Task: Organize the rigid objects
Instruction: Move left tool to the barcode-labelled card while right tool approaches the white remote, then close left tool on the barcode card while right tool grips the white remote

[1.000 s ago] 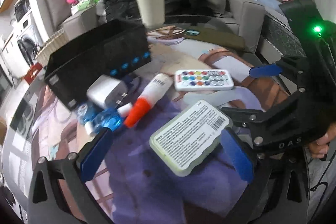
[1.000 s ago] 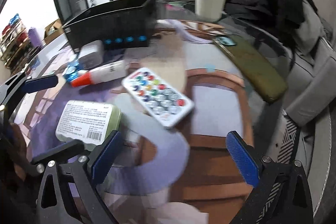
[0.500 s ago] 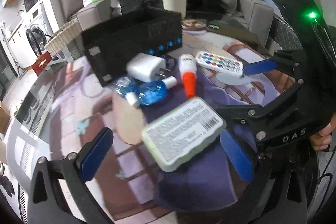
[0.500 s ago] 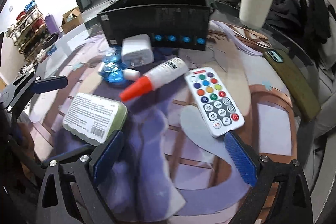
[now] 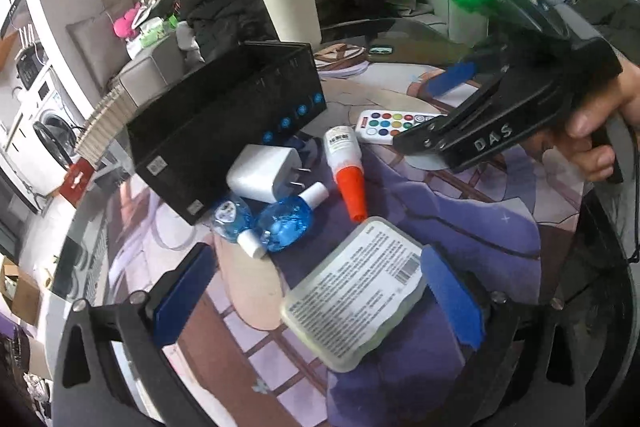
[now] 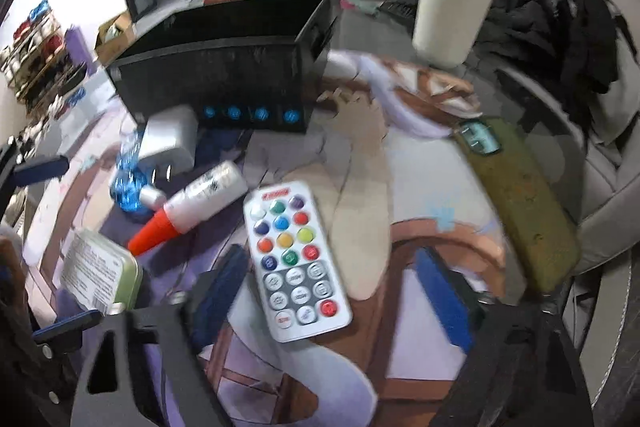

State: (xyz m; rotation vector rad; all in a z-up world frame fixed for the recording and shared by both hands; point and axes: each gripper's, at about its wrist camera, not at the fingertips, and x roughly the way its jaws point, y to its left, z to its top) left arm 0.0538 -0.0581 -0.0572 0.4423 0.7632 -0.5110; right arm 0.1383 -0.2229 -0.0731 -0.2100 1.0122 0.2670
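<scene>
White remote (image 6: 297, 261) lies on the bench between the right claw's (image 6: 340, 291) blue pads, its jaws closing but not yet touching. The left claw (image 5: 316, 301) hangs open around the green tin (image 5: 354, 301).

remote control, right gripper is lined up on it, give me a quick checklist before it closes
1. Remote control between the right gripper's fingers: ok, jaws have just been closing but the pads are not yet on it.
2. Remote lying flat, buttons up: ok.
3. Neighbours clear of the grip: ok, the glue bottle lies apart to the left.
4. Black bin open on top to receive things: ok.
5. Left gripper out of the way: ok, open around the green tin.
6. Picture sharpness for alignment: not ok, right wrist view is motion-blurred.
</scene>
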